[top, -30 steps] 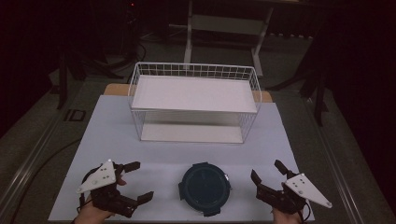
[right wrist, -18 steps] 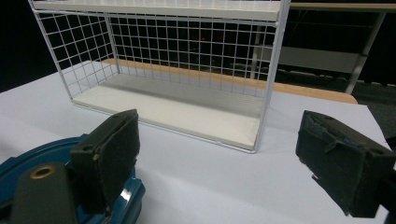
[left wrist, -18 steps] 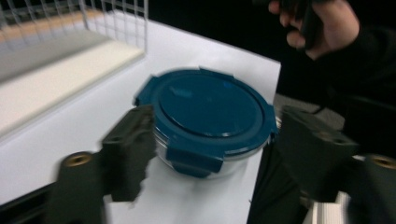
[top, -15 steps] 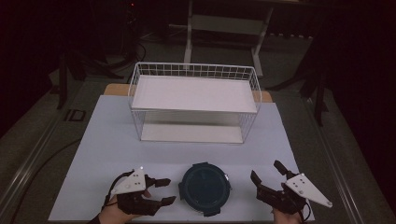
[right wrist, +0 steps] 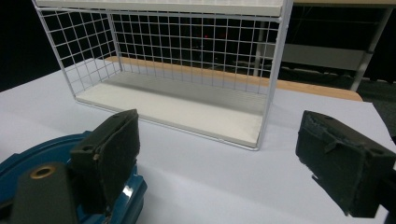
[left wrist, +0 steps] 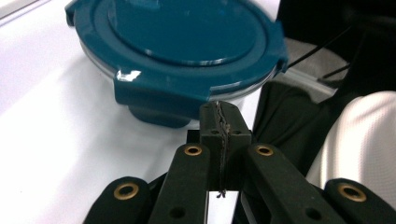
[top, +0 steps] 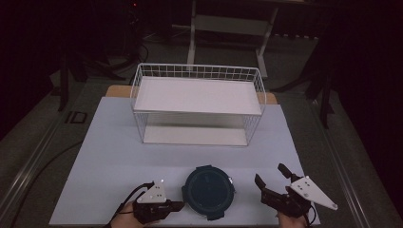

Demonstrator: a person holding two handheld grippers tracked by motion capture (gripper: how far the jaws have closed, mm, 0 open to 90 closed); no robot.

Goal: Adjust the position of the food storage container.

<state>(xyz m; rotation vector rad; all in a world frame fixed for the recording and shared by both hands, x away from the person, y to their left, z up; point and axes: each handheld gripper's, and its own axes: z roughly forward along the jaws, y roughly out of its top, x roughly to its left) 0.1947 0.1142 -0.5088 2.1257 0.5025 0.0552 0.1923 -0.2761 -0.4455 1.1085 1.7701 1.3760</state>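
Starting at the left of the counter (top: 109,142): left gripper (top: 177,205) down low near the front edge, jaws just closing and now clenched pad against pad with nothing between them, tips (left wrist: 220,116) aimed at a clip tab and just short of it.

On to the middle: round teal-lidded food container (top: 208,191) flat on the counter between the two grippers, close to the front edge, lid on and its clip tabs looking folded down. Looks stiff and smooth. Probably slick on the domed lid top, so no pinching there. Pale base under the lid (left wrist: 177,46), glass or clear plastic, hard to tell; if glass, heavier than it seems and breakable if dropped. Contents hidden. Best bet for a hold: across the rim at a clip tab, or one gripper on each side under the lid's lip.

Further right: right gripper (top: 270,174) released, jaws spread wide, left pad just beside the container's edge (right wrist: 28,154), not touching it.

Beyond, at the back: white wire rack (top: 197,66), well apart.
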